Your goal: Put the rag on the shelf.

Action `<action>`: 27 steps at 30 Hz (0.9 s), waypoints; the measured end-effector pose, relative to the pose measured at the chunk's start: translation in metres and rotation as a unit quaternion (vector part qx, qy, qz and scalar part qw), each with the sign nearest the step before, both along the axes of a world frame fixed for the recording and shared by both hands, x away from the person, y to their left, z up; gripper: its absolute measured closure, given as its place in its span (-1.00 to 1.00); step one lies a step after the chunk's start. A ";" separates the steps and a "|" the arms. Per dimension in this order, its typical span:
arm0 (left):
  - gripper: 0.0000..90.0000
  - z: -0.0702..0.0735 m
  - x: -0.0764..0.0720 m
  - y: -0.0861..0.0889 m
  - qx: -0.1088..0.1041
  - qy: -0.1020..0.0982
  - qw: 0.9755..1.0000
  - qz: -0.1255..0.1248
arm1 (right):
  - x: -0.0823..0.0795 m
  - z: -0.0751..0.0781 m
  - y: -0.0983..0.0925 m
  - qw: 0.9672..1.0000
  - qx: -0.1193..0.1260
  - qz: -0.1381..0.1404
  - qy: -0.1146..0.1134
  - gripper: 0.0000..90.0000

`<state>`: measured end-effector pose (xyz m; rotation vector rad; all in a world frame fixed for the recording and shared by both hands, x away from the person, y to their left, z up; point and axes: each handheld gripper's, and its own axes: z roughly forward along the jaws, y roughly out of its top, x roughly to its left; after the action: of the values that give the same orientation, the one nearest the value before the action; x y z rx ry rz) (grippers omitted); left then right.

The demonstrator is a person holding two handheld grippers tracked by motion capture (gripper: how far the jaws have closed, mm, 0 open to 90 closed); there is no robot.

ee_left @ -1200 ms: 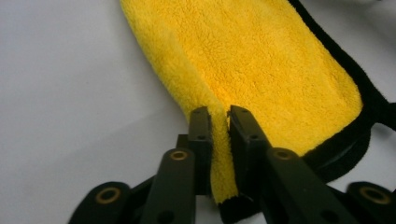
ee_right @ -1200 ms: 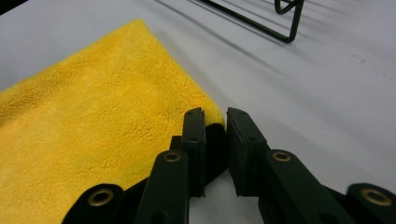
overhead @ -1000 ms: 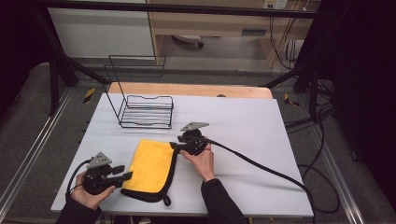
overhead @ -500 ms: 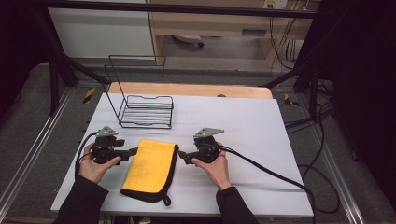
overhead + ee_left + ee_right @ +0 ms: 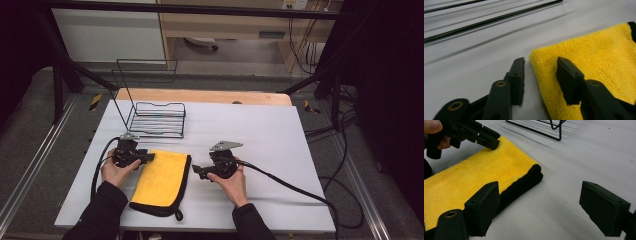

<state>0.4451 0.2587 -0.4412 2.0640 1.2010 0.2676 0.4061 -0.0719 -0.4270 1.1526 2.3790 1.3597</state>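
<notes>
Lying folded on the white desk (image 5: 280,145), the yellow cloth (image 5: 162,180) sat near the front edge, a wire rack (image 5: 155,119) behind it and grey floor beyond. The left tool (image 5: 150,158) straddled the cloth's far left corner, its jaws having just been closing, seemingly not yet pinching the pile. The right tool (image 5: 196,172) stood wide open, empty, just beside the cloth's black-trimmed right edge.

Your high view looks down from above; both gripper views skim the table closely, sharing the yellow cloth (image 5: 599,62).
</notes>
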 end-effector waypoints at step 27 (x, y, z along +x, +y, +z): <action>0.82 -0.002 -0.008 -0.004 0.012 -0.007 0.999 -0.029 | 0.028 -0.026 0.054 0.996 -0.006 -0.038 0.079 0.10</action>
<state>0.4369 0.2545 -0.4429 2.1099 1.1314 0.2698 0.4342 -0.0179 -0.4533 1.3810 2.4172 1.2729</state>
